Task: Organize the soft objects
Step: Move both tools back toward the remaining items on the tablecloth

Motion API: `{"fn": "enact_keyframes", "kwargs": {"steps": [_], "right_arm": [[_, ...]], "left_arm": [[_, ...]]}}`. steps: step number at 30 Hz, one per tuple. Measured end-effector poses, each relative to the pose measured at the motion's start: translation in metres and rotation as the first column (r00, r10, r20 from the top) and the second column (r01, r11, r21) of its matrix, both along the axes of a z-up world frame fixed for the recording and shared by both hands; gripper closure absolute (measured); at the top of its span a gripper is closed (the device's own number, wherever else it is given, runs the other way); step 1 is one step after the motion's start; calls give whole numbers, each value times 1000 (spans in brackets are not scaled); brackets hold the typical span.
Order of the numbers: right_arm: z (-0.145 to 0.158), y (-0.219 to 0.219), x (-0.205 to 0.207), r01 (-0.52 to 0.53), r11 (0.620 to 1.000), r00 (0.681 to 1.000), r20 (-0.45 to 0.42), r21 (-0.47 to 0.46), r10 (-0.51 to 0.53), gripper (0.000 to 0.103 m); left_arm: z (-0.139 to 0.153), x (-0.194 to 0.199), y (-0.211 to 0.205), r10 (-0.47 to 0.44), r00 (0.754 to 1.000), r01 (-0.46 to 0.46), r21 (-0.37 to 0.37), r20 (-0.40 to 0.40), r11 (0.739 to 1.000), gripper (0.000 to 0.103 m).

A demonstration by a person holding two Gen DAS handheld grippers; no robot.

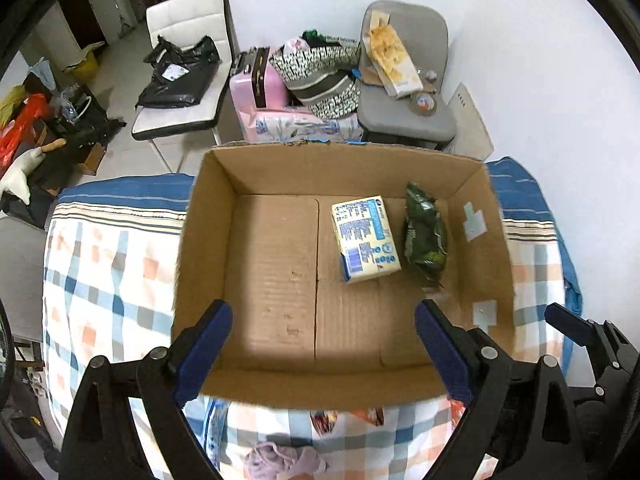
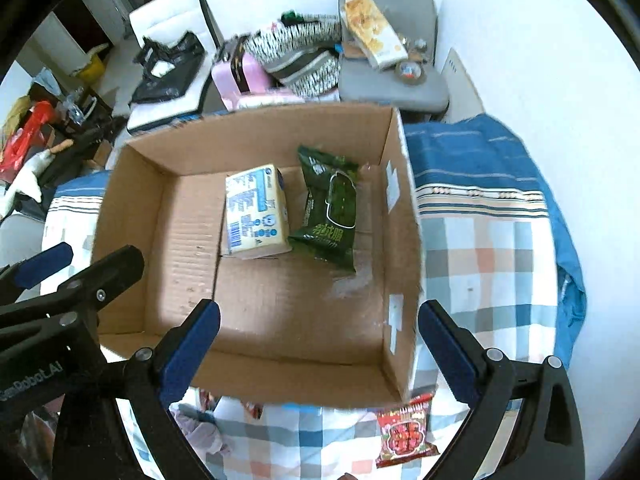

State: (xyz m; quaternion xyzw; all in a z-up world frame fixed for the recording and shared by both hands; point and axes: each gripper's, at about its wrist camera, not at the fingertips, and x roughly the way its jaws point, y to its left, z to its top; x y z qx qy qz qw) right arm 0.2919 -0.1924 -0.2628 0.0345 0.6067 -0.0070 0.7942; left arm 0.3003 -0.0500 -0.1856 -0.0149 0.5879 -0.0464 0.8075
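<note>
An open cardboard box [image 1: 276, 280] [image 2: 176, 240] sits on a checked bedspread. Inside lie a pale yellow tissue pack [image 1: 366, 238] [image 2: 256, 212] and a dark green wipes packet [image 1: 425, 232] [image 2: 330, 208], side by side at the right. My left gripper [image 1: 322, 356] is open and empty over the box's near edge. My right gripper [image 2: 318, 352] is open and empty over the box's near right corner. A red snack packet [image 2: 404, 432] lies on the bed in front of the box. A lilac cloth [image 1: 280, 460] [image 2: 196, 428] lies at the near edge.
The bedspread [image 1: 100, 280] [image 2: 488, 256] surrounds the box. Beyond it stand a white chair [image 1: 184, 60] with a black bag, a pink suitcase [image 1: 260, 80], a patterned tote [image 1: 324, 76] and a grey chair [image 1: 404, 112] with a box on it. Clutter fills the floor at left.
</note>
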Motion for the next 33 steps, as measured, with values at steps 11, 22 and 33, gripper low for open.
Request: {"fn": "enact_keyframes", "kwargs": {"steps": [11, 22, 33], "right_arm": [[31, 5, -92, 9, 994, 1000, 14, 113, -11, 2], [-66, 68, -153, -28, 979, 979, -194, 200, 68, 2], [-166, 140, -157, 153, 945, 904, -428, 290, -15, 2]], "left_arm": [[28, -79, 48, 57, 998, -57, 5, 34, 998, 10], [-56, -141, 133, 174, 975, -162, 95, -138, 982, 10], [-125, -166, 186, 234, 936, -202, 142, -263, 969, 10]]}}
